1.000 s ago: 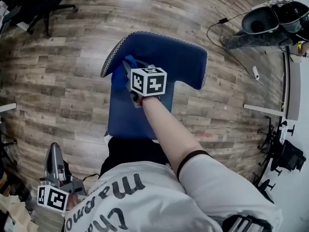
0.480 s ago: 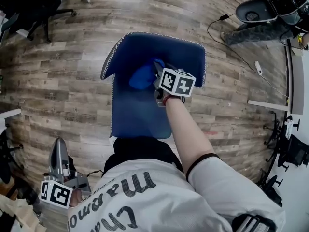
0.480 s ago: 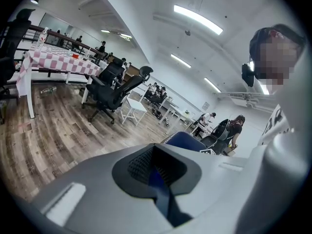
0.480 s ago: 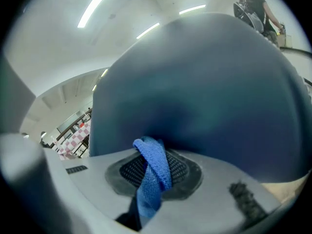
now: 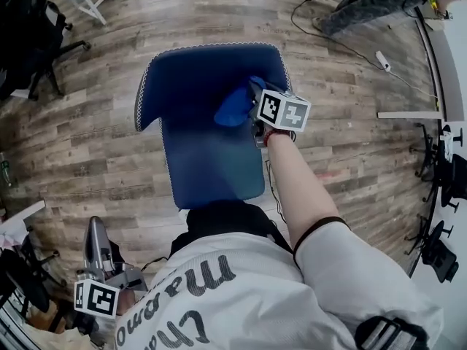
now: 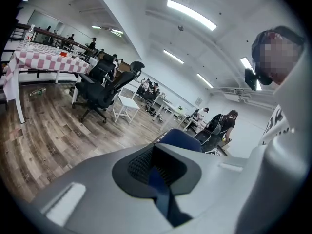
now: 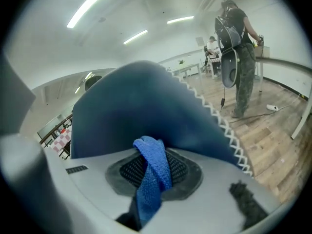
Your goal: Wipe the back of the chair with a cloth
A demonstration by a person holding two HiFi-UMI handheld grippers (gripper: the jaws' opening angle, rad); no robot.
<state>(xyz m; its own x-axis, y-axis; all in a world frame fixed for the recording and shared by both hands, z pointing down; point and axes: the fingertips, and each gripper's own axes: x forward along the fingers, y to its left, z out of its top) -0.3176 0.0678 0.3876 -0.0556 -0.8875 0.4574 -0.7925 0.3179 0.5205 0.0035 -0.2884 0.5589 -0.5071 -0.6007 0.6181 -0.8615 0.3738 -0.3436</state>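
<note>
Left tongs (image 5: 93, 230) – hanging low at the near left, beside the person's hip, well apart from the chair. The left gripper view is showing the jaws drawn together with nothing gripped; only a sliver of blue is showing through the slit. They are sitting where they sat a second ago, so they are taking no part in the wipe.

Chair back (image 5: 197, 133) – standing in the middle of the wooden floor (image 5: 80, 144), with its blue panel facing up at the head camera and its white-stitched edge running round the top.

Cloth (image 5: 233, 108) – bunched and bright blue, pressing on the upper part of the back, right of centre. A second ago it was lying near the left edge; half a second ago it was about mid-panel. So one pass is travelling left to right across the top band.

Right tongs (image 5: 253, 99) – jaws clamped on the cloth; the right gripper view is showing a fold of it (image 7: 152, 172) pinched between them, the loose end curling over against the blue panel (image 7: 146, 106). The arm is reaching out from the near side, over the back.

Judgement: the stroke is nearing the right edge, leaving the lower part of the panel probably unwiped – a return pass lower down is looking like the next call.
</note>
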